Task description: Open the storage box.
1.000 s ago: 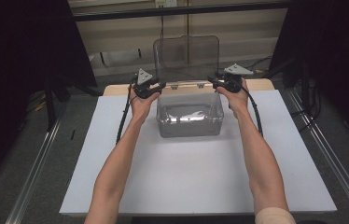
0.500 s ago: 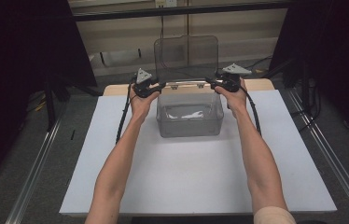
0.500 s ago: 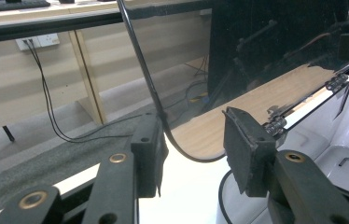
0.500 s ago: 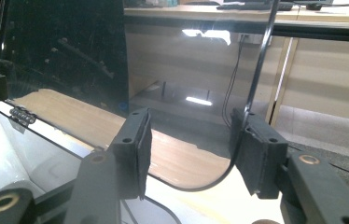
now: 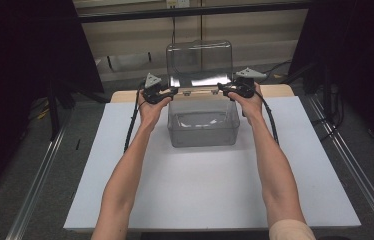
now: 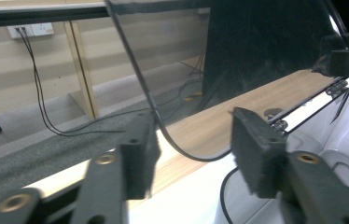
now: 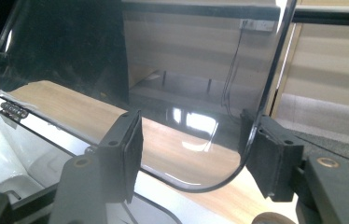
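Both grippers loosening at the raised lid's lower corners

Left gripper and right gripper, jaws just opening, straddle the upright clear plastic lid without pressing it; its clear rectangular box sits on the white surface.

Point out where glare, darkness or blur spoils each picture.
High view: the raised clear plastic lid carries a bright band of glare, and black shadow flanks the room's sides. Left gripper view: the near black jaws are soft and blurred. Right gripper view: a white reflection sits low on the lid.
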